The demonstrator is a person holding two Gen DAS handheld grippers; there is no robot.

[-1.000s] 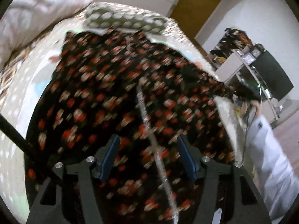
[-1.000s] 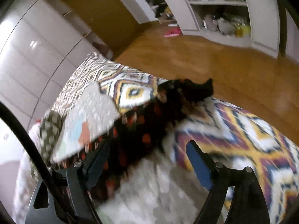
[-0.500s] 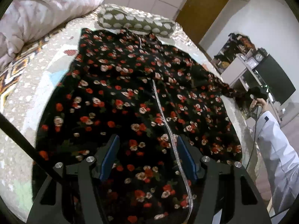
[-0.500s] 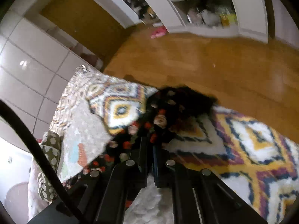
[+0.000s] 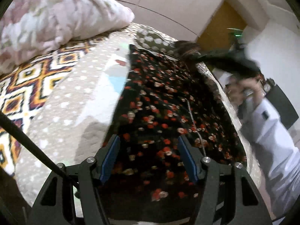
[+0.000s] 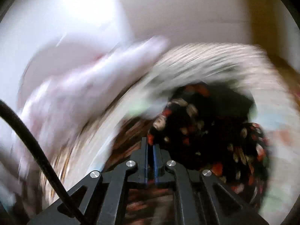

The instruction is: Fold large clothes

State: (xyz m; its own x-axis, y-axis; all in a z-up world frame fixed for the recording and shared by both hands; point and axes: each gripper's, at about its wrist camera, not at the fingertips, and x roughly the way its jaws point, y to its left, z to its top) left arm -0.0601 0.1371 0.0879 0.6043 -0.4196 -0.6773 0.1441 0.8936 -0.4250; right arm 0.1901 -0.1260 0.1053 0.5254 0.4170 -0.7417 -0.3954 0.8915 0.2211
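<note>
The black flowered dress (image 5: 165, 112) is being spread out flat on the bed (image 5: 61, 112), running from the near edge up toward the spotted pillow (image 5: 155, 41). Its left edge is being kept straight, and beside that edge a wide strip of dotted bedcover is being left bare. Farther left of the dress, the zigzag blanket (image 5: 22, 86) is being shown, and the pink quilt (image 5: 48, 18) is being piled up behind it. A thin silver line (image 5: 193, 120) is being seen running down the dress, right of its middle. The right edge of the dress is lying close to the side of the bed.

At the far right corner of the dress, one dark part (image 5: 226, 61) is being lifted off the bed. In the right wrist view, which is very blurred, a bunch of the dress (image 6: 202, 123) is being pinched by the right claw (image 6: 151, 146), whose blue pads are nearly touching, with cloth squeezed between them. Its jaws have just been closing and then easing a tiny bit. A person's white sleeve (image 5: 275, 136) is being seen right of the dress.

The left claw (image 5: 149, 157) is being held over the near end of the dress, with its jaws apart and nothing gripped.
</note>
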